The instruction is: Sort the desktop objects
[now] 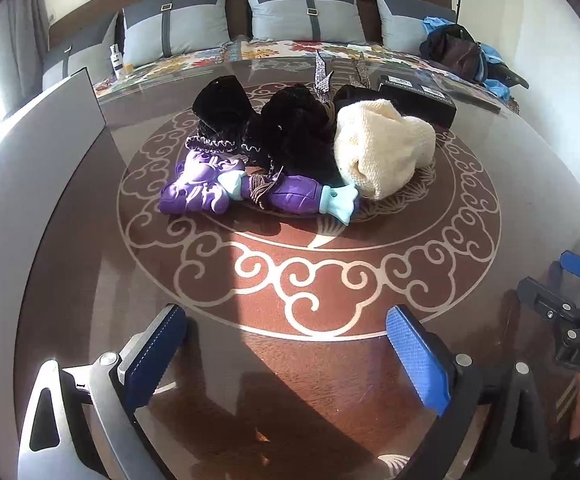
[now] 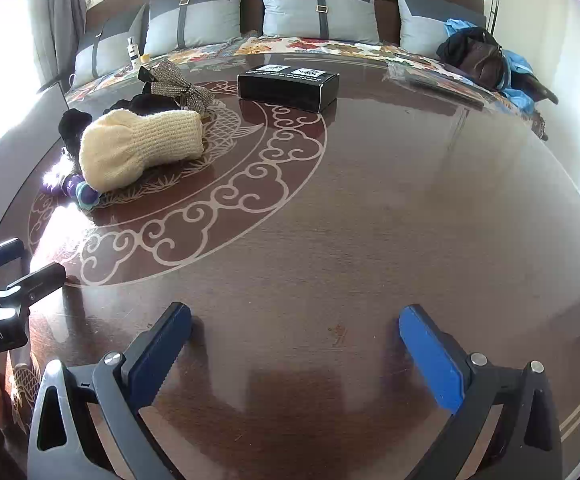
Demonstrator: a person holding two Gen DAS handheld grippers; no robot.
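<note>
Left gripper (image 1: 285,344), right gripper (image 2: 294,342): jaws spread wide, nothing between them, over bare glossy table (image 2: 370,220). Mid-table heap: purple toy (image 1: 209,188), cream knit hat (image 1: 382,148), black fabric items (image 1: 290,128), sequin bow (image 2: 177,80). Beyond: black box (image 2: 287,86), shut, contents hidden. Far edge meets sofa cushions (image 2: 318,10).

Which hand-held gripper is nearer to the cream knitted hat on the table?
Left. The left hand-held gripper faces the pile, the cream knitted hat ahead, slightly right. The right hand-held gripper is further off; the hat lies far to its left.
</note>
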